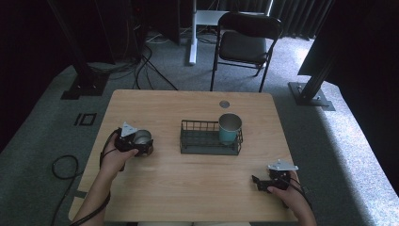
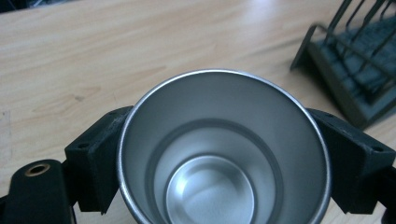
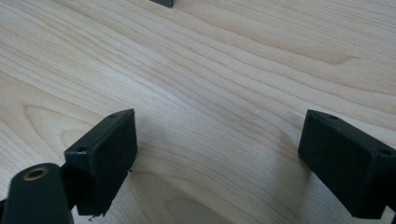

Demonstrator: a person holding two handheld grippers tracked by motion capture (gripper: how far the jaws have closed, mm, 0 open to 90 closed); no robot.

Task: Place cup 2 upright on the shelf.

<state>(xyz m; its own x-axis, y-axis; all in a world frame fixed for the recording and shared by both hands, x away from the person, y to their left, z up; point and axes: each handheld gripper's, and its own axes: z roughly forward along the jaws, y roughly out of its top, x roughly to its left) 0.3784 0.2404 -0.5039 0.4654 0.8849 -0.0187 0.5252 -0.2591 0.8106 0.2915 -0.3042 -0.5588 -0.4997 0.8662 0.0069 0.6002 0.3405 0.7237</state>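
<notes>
A steel cup (image 1: 142,137) stands upright at the left of the wooden table (image 1: 188,183). My left gripper (image 1: 144,144) is shut on it, one black pad on each side of its wall. In the left gripper view the empty cup (image 2: 224,154) sits between the fingers (image 2: 95,158), pressed on both sides. Near the table's front right edge, my right gripper (image 1: 257,181) points left and is open. In the right gripper view its jaws (image 3: 219,158) stand wide apart over bare wood, with nothing between them.
A dark wire rack (image 1: 202,141) sits at the table's middle, with a teal cup (image 1: 229,128) upright in its right end. The rack's corner (image 2: 355,60) lies beyond the steel cup. A round grommet (image 1: 224,104) marks the far edge. A black chair (image 1: 244,44) stands behind the table.
</notes>
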